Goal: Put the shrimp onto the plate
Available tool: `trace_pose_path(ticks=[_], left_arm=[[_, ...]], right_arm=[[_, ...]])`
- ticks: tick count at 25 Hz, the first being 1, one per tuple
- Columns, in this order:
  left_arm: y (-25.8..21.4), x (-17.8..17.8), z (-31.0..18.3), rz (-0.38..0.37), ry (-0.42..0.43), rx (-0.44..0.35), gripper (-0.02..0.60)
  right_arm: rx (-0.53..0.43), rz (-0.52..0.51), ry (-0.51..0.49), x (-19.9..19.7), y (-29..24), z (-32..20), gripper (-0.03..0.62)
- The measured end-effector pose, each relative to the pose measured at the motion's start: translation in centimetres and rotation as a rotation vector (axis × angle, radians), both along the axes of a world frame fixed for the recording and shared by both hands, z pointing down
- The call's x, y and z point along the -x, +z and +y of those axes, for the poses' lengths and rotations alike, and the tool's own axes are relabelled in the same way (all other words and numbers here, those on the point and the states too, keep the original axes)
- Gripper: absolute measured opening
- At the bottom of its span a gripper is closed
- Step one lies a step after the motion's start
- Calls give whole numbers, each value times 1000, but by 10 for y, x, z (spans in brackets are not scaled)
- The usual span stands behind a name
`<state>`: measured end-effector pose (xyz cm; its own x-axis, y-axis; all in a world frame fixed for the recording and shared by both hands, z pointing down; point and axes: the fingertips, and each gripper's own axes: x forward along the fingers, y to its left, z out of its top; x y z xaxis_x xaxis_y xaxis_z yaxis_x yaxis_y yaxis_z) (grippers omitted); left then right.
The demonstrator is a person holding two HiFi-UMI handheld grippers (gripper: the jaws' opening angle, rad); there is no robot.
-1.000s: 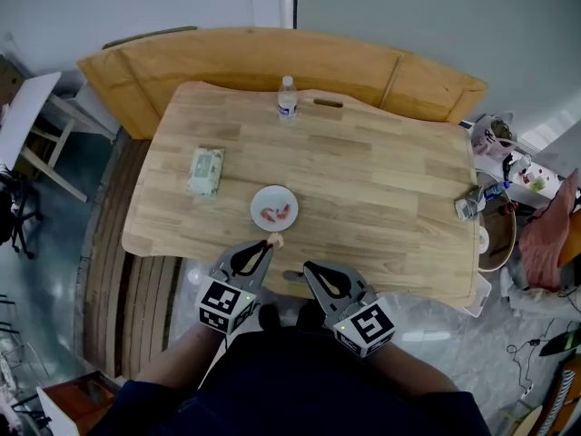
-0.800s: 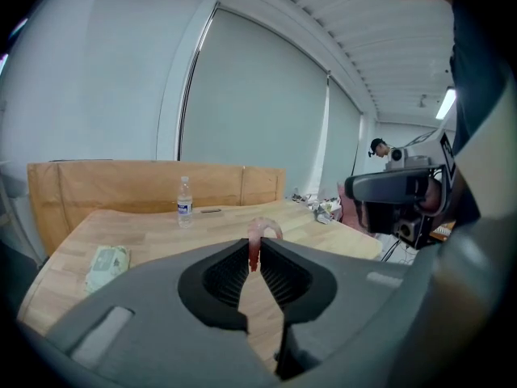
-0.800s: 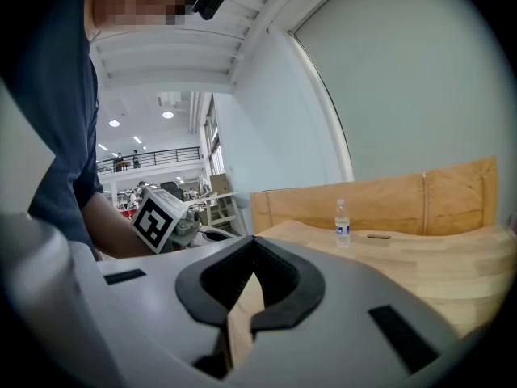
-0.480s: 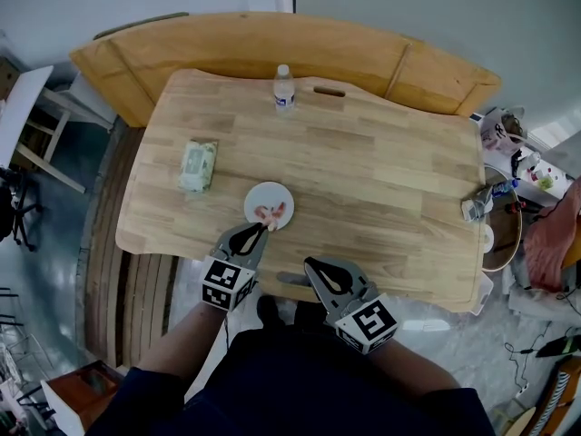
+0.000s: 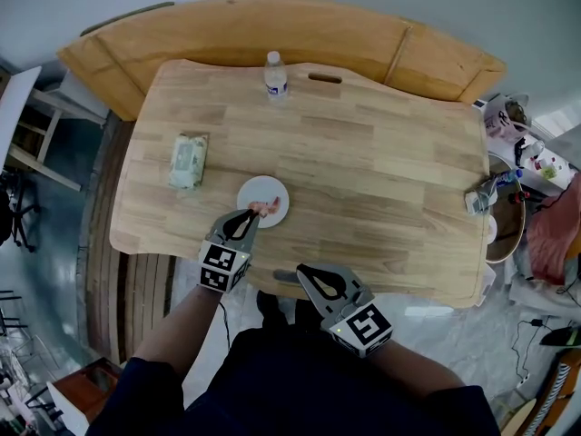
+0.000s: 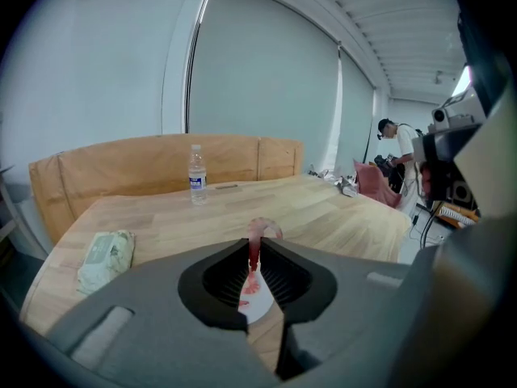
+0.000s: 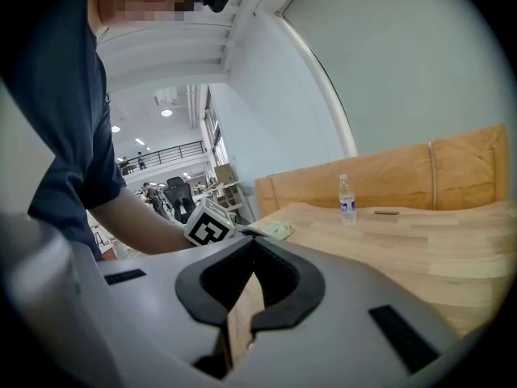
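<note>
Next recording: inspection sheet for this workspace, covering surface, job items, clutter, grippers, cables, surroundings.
Surface: wooden table, mostly bare.
Job's things: white plate holding red shrimp pieces; one shrimp held over it.
Clutter: water bottle, wipes pack, small dark item at far edge.
Grippers: left gripper shut on shrimp; right gripper shut, empty, by the near edge.
Cables: nothing seen on the table.
Surroundings: wooden bench behind the table; person standing beyond.

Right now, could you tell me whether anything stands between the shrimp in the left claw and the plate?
Nothing visible does: the left claw holds the shrimp over the near rim of the plate.
</note>
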<state>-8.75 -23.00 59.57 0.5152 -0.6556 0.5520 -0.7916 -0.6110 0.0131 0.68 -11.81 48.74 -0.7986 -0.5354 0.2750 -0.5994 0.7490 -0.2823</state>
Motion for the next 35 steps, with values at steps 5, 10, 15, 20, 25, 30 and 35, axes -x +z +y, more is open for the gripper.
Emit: trace_pose_path(ticks=[5,10,15,20,25,30,35], left_arm=[[28,8,-19,-53,9,4,48],[49,15,-37,-98,22,18,49],[74,17,-45,-134,55,25,49],[99,21,-51,-167,71,38,49],[114,24,-61,-198,86,46,49],[127,23,-68,-228,117,61,49],[135,20,-71,-242,138,68,49]], right_arm=[[11,7,9,-5,8,-4,11],[39,20,29,-12,17,-8,10],[64,38,46,-20,29,-10,11],[77,66,39,-23,37,-11,11],[97,72,56,-26,45,-17,11],[106,76,64,-30,50,-21,11],[101,84,68,-34,54,-26,10]])
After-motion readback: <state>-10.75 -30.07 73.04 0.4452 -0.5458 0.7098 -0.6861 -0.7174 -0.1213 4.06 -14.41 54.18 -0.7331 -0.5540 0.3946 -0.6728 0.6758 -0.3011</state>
